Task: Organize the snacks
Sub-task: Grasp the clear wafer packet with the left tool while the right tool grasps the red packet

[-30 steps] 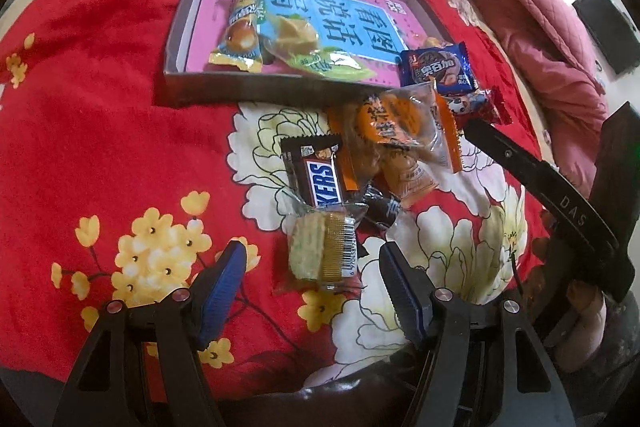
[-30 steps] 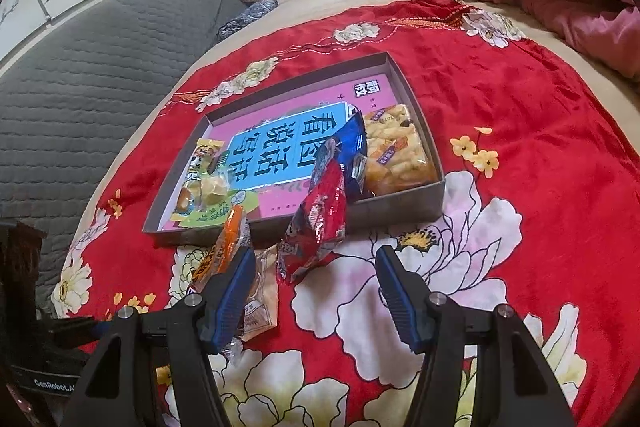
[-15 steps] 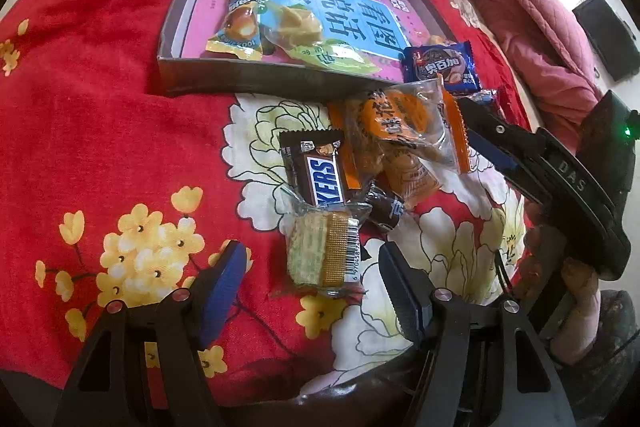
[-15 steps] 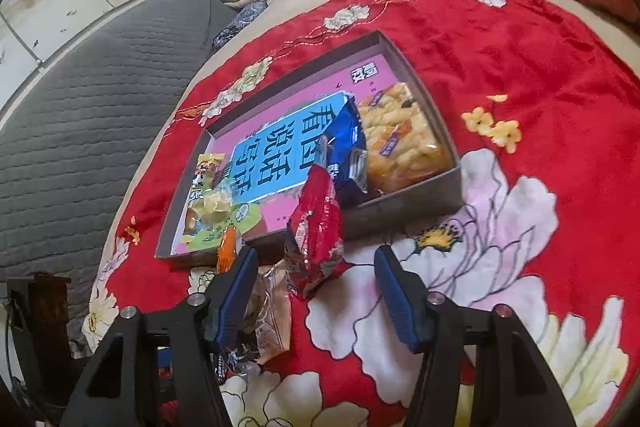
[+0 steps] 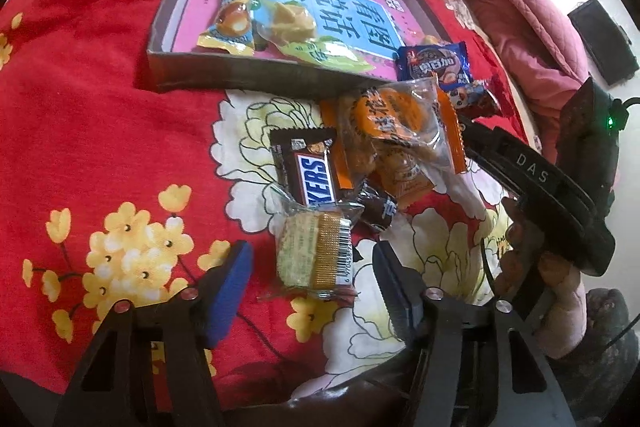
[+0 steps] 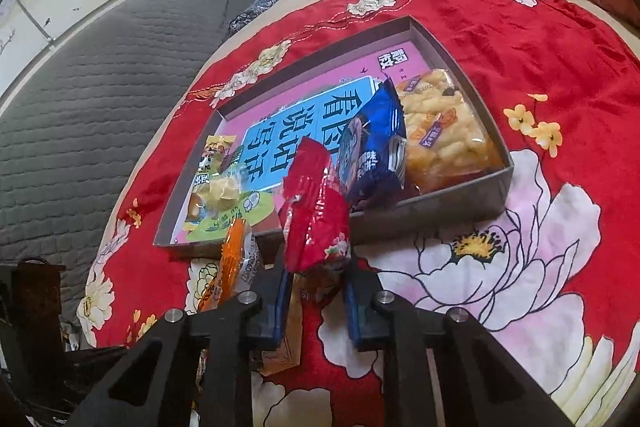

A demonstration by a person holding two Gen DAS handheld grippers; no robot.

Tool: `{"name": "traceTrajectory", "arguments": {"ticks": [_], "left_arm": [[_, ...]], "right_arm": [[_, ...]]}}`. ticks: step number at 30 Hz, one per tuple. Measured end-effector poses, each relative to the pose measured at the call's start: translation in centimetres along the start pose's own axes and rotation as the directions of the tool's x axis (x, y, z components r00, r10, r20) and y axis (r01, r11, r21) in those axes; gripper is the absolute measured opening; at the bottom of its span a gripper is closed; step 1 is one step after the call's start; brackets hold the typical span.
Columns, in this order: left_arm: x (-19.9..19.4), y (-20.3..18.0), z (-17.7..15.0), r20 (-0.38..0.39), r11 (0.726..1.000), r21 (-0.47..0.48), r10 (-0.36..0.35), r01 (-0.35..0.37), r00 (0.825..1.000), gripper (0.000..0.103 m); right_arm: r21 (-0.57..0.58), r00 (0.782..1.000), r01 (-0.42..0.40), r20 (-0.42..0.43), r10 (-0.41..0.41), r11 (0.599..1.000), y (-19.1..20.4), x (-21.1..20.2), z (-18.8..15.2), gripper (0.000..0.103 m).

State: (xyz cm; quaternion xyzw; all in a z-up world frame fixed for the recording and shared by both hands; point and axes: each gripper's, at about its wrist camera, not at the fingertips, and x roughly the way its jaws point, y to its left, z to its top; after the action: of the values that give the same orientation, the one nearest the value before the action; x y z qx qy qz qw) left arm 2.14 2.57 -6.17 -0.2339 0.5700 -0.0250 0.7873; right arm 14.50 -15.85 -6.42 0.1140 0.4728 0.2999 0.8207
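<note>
A shallow grey box (image 5: 240, 73) with a pink and blue printed floor lies on the red floral bedspread; it holds several snack packs. My left gripper (image 5: 312, 267) is open, its fingers on either side of a clear-wrapped wafer pack (image 5: 316, 255). Beyond that lie a Snickers bar (image 5: 312, 171) and orange packs (image 5: 400, 123). My right gripper (image 6: 316, 291) is shut on a red snack pack (image 6: 316, 211), just in front of the box's near wall (image 6: 440, 203). A blue pack (image 6: 372, 147) leans over that wall beside a yellow puffed-snack bag (image 6: 440, 123).
A pink quilt (image 5: 512, 3) lies at the far right of the bed. A grey quilted headboard (image 6: 100, 75) rises at the left. The right gripper's body (image 5: 540, 179) crosses the left wrist view at the right. An orange pack (image 6: 232, 259) lies left of my right gripper.
My right gripper has moved forward and closed on the red snack pack. The left gripper has edged slightly closer to the wafer pack and stays open.
</note>
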Motion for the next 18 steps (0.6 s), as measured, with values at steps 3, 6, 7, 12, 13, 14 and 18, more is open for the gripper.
{"name": "traceTrajectory", "arguments": {"ticks": [3, 6, 7, 12, 13, 14, 18], "left_arm": [[0.3, -0.1, 0.0, -0.006, 1.000, 0.003, -0.002, 0.002, 1.000, 0.057], [0.4, -0.2, 0.1, -0.004, 1.000, 0.006, -0.001, 0.001, 1.000, 0.047], [0.5, -0.2, 0.1, -0.005, 1.000, 0.007, 0.002, -0.002, 1.000, 0.046], [0.6, -0.1, 0.2, -0.006, 1.000, 0.007, -0.003, 0.003, 1.000, 0.039], [0.6, -0.1, 0.2, -0.006, 1.000, 0.007, -0.005, 0.005, 1.000, 0.039], [0.6, -0.1, 0.2, -0.005, 1.000, 0.008, -0.005, 0.005, 1.000, 0.039], [0.4, -0.1, 0.2, 0.002, 1.000, 0.010, -0.011, 0.011, 1.000, 0.038]], "right_arm": [[0.004, 1.000, 0.001, 0.007, -0.001, 1.000, -0.2, -0.3, 0.0, 0.020], [-0.016, 1.000, 0.016, 0.021, -0.016, 1.000, -0.1, -0.7, 0.1, 0.020], [-0.024, 0.999, 0.020, 0.025, -0.020, 0.999, -0.1, -0.9, 0.0, 0.020], [-0.070, 0.998, 0.035, 0.045, -0.031, 0.997, 0.5, -1.7, -0.1, 0.020], [-0.073, 0.998, 0.036, 0.048, -0.033, 0.997, 0.5, -1.8, -0.1, 0.020], [-0.075, 0.998, 0.035, 0.052, -0.031, 0.997, 0.5, -2.0, -0.1, 0.020], [-0.074, 0.998, 0.025, 0.062, -0.021, 0.997, 0.4, -2.5, 0.0, 0.020]]}}
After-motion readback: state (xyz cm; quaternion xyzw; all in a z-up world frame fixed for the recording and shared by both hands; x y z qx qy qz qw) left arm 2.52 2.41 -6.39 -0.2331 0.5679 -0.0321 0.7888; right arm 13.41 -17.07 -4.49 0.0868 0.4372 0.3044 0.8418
